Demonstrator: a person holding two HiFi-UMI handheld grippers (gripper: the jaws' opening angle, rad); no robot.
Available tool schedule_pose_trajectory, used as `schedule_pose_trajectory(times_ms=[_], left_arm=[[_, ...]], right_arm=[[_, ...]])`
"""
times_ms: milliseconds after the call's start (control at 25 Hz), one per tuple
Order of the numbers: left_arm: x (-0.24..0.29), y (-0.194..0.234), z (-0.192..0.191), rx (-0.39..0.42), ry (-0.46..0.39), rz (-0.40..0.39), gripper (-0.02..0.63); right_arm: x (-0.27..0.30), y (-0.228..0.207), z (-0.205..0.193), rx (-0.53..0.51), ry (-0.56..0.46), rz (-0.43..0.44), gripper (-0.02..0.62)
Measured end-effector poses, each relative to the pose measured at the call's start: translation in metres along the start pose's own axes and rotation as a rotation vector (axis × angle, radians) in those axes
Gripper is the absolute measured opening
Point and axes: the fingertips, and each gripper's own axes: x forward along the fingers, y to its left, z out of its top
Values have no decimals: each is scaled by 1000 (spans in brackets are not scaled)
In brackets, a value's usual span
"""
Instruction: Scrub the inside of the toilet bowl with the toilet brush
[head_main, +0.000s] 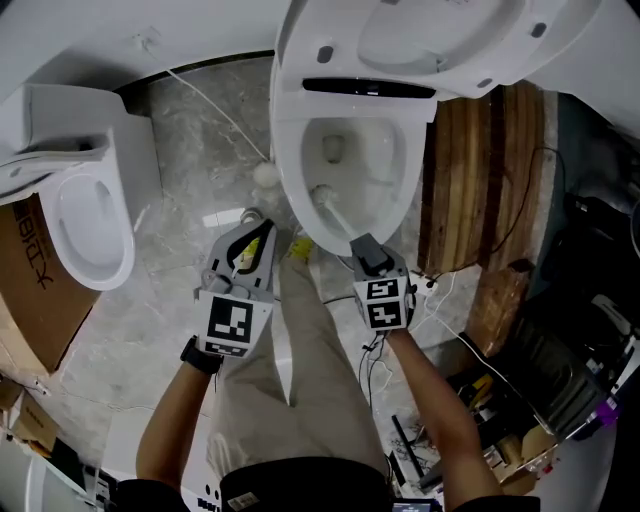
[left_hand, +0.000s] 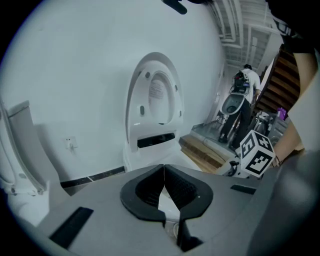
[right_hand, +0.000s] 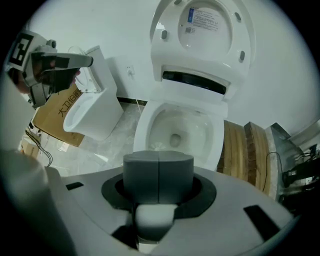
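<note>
The white toilet bowl (head_main: 290, 170) stands with its seat and lid (head_main: 440, 40) raised. The white toilet brush's head (head_main: 322, 193) rests inside the bowl on its near wall, and the handle (head_main: 343, 222) slants back over the front rim. My right gripper (head_main: 362, 248) is shut on that handle. In the right gripper view, the right gripper (right_hand: 159, 167) has its pads pressed together over the handle (right_hand: 155, 217), with the bowl (right_hand: 142, 127) beyond. My left gripper (head_main: 253, 222) hovers left of the bowl over the floor. In the left gripper view, the left gripper (left_hand: 163, 172) is shut and holds nothing.
A second toilet (head_main: 95, 215) and a cardboard box (head_main: 25, 270) stand at the left. Wooden planks (head_main: 480, 170) lie right of the bowl, with cables and clutter (head_main: 560, 370) beyond. A small yellow object (head_main: 300, 248) and a white cord (head_main: 215, 100) lie on the marble floor.
</note>
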Motion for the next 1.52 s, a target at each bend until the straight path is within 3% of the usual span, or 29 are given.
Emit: schedule_pose_trajectory(times_ms=[560, 880, 1160, 1520], left_arm=[[-6, 6, -22, -47, -10, 58, 18], [-5, 10, -33, -83, -2, 98, 18], [5, 3, -30, -89, 1, 89, 18], [19, -10, -14, -43, 2, 31, 18]], right_arm=[[62, -26, 83, -125, -105, -48, 160], [91, -50, 120, -285, -114, -100, 158], [101, -87, 125, -300, -79, -162, 159], [89, -115, 89, -270, -21, -195, 160]])
